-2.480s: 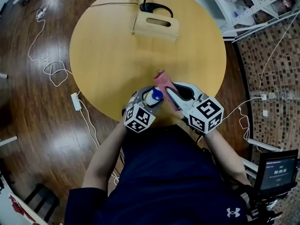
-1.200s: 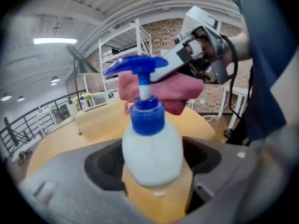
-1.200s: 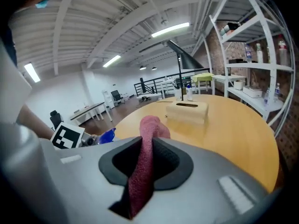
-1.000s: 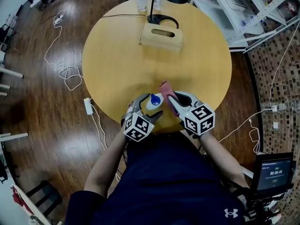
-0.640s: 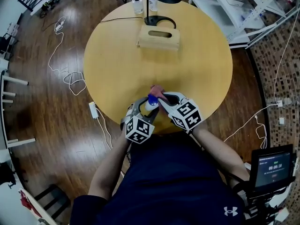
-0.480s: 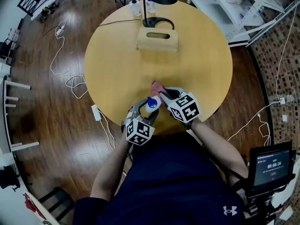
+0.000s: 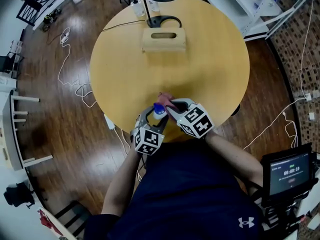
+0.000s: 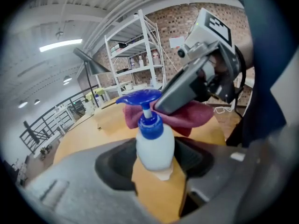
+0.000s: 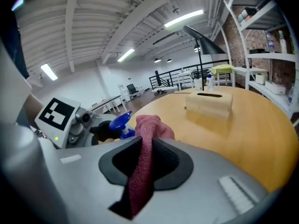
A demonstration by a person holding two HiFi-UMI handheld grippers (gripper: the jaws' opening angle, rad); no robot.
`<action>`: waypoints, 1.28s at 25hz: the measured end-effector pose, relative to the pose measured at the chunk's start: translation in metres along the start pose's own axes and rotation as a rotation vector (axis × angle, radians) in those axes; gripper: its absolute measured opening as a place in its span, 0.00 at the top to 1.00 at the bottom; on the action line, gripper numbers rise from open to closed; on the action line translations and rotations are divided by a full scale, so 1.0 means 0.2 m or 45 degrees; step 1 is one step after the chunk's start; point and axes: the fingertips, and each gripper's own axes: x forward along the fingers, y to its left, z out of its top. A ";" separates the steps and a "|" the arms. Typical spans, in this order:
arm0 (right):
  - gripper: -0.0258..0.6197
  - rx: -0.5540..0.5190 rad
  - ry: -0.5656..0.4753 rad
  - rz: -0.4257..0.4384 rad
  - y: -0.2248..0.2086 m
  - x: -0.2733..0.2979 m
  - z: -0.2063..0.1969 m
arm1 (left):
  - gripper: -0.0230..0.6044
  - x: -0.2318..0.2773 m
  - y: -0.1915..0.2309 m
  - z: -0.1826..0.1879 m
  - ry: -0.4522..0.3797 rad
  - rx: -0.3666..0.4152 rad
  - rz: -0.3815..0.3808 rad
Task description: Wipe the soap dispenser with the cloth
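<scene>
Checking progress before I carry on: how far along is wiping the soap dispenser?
Done: the left gripper, whose jaws have just been closing, clamps the soap dispenser by its body; the right gripper pinches the red cloth. In hand: the cloth lies against the blue pump head, so wiping looks begun at the top. Left: the rest of the dispenser below, which the cloth isn't touching.

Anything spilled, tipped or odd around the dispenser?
Nothing stands out. The left claw has just closed on the upright soap dispenser; the right claw pinches the cloth by its pump. No spill shows.
</scene>
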 end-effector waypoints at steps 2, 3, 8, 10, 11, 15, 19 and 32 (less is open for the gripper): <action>0.86 0.036 -0.003 -0.061 -0.09 0.01 0.02 | 0.56 0.00 -0.01 0.00 0.000 -0.006 0.015; 0.86 0.048 0.008 -0.095 -0.13 0.01 0.02 | 0.56 -0.01 -0.01 0.00 -0.003 -0.009 0.023; 0.86 0.116 -0.040 -0.051 -0.08 -0.07 0.06 | 0.56 -0.03 0.02 -0.02 -0.001 -0.060 0.065; 0.86 0.095 -0.038 0.017 0.06 -0.07 0.05 | 0.56 -0.04 0.03 -0.03 0.022 -0.092 0.084; 0.86 0.080 -0.028 0.035 0.10 -0.05 0.02 | 0.56 -0.05 0.03 -0.04 0.035 -0.104 0.097; 0.86 0.074 -0.035 -0.024 0.04 0.02 0.00 | 0.56 -0.04 0.04 -0.04 0.061 -0.126 0.151; 0.86 0.071 -0.001 -0.140 -0.14 0.07 0.02 | 0.56 -0.03 0.04 -0.06 0.070 -0.129 0.168; 0.86 0.209 -0.013 -0.068 -0.01 0.00 -0.08 | 0.63 0.06 -0.05 -0.23 0.224 -0.184 0.149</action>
